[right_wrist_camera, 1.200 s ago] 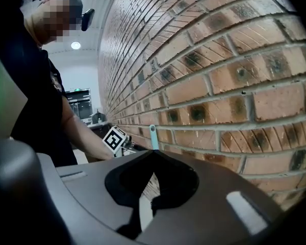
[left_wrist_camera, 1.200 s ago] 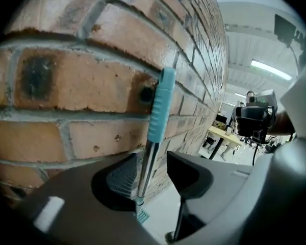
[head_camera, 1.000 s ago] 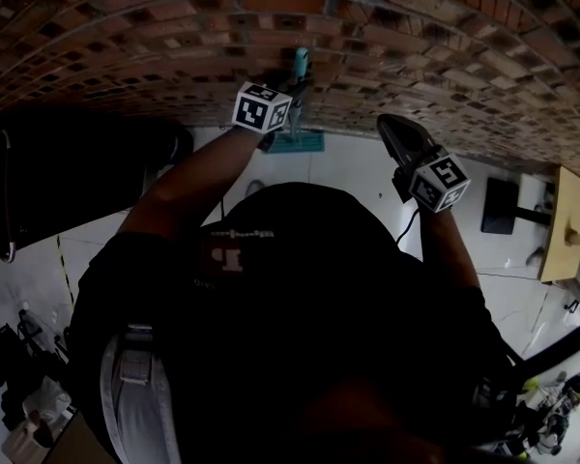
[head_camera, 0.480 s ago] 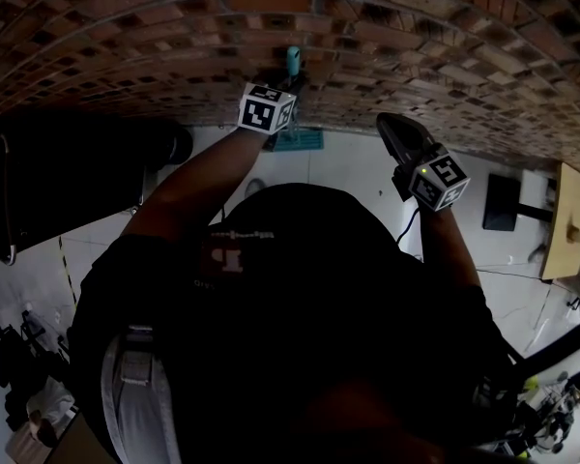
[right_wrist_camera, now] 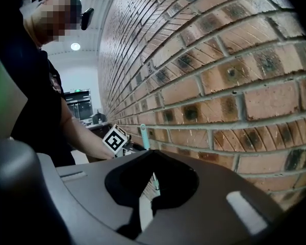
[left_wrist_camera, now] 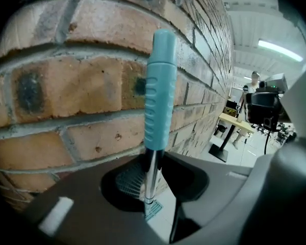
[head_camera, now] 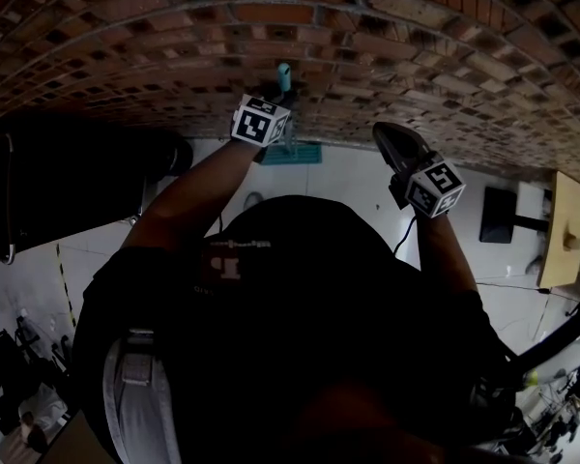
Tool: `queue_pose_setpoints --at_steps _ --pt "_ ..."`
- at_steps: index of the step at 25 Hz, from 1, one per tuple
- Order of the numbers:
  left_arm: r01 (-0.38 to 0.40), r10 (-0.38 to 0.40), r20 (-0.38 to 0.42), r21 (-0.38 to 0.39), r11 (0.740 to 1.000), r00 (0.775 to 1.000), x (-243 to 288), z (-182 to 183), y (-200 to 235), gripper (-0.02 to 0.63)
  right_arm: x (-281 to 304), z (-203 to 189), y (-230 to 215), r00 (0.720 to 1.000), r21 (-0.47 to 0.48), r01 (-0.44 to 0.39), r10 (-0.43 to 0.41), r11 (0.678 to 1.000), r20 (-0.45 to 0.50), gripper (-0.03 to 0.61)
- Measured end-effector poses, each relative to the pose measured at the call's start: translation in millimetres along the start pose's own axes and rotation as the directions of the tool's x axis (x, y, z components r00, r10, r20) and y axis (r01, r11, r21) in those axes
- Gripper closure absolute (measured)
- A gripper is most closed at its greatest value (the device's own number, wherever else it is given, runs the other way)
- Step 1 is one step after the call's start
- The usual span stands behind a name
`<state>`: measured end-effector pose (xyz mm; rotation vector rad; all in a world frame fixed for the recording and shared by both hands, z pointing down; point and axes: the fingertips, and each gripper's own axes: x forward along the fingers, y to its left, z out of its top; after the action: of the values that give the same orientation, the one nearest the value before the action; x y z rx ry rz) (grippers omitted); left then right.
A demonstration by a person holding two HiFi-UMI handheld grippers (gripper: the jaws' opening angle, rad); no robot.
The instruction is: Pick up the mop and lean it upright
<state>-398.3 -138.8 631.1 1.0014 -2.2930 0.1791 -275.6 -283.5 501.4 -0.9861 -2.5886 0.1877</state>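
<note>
Two grippers checked; left gripper jaws have just been closing round the upright mop, not visibly clamping; right gripper jaws apart, empty; re-grip likely.

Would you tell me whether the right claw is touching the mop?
Apart. The head view shows the right claw well to the side of the mop, with bare brick wall between them.

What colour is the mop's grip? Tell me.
The mop's grip is light teal; the left gripper view shows it best.
</note>
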Motion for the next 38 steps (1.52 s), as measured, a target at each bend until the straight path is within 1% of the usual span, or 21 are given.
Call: queue_pose_setpoints --at_steps 3,7,13,15,19,21,26,30,32,38 --pt "0.007 -0.008 0.018 0.016 1.000 1.000 -17.0 8.2 -2.3 0.517 1.8 4.2 2.1 1.000 -0.008 -0.003 0.003 1.000 0.008 0.565" --pt "0.023 -0.026 0.047 0.049 0.999 0.999 -40.4 32.6 -7.3 0.517 5.2 14.4 6.5 1.000 -0.028 -0.014 0.014 1.000 0.028 0.565" --pt "0.064 -0.071 0.064 0.104 0.993 0.995 -83.9 67.7 -19.9 0.517 5.7 32.2 20.7 0.999 -0.061 -0.040 0.042 0.997 0.029 0.565" --pt "0.078 -0.087 0.077 0.114 0.990 0.993 -97.8 83.5 -22.7 0.517 4.9 39.4 23.3 0.999 -0.073 -0.041 0.043 0.997 0.028 0.565" --pt "0.097 -0.112 0.126 0.119 0.988 0.986 -123.5 125.3 -24.1 0.517 6.8 55.3 21.3 0.996 -0.101 -0.053 0.060 0.994 0.070 0.565" --pt "0.109 -0.127 0.142 0.126 0.986 0.982 -137.5 141.7 -28.4 0.517 5.6 59.5 25.1 0.996 -0.105 -0.057 0.065 0.993 0.068 0.565" --pt "0.161 -0.189 0.181 0.163 0.974 0.965 -171.5 185.8 -45.1 0.517 1.9 78.9 32.5 0.995 -0.129 -0.060 0.070 0.990 0.076 0.565" --pt "0.178 -0.224 0.243 0.199 0.964 0.944 -201.4 234.8 -51.1 0.517 -0.9 110.2 34.7 0.992 -0.178 -0.051 0.070 0.983 0.101 0.565" --pt "0.187 -0.239 0.263 0.208 0.960 0.935 -216.9 253.8 -54.7 0.517 -4.1 123.9 37.1 0.991 -0.195 -0.047 0.070 0.980 0.117 0.565" --pt "0.213 -0.283 0.283 0.254 0.943 0.916 -255.5 302.9 -68.6 0.517 -9.1 152.5 43.7 0.987 -0.228 -0.054 0.087 0.972 0.138 0.565"
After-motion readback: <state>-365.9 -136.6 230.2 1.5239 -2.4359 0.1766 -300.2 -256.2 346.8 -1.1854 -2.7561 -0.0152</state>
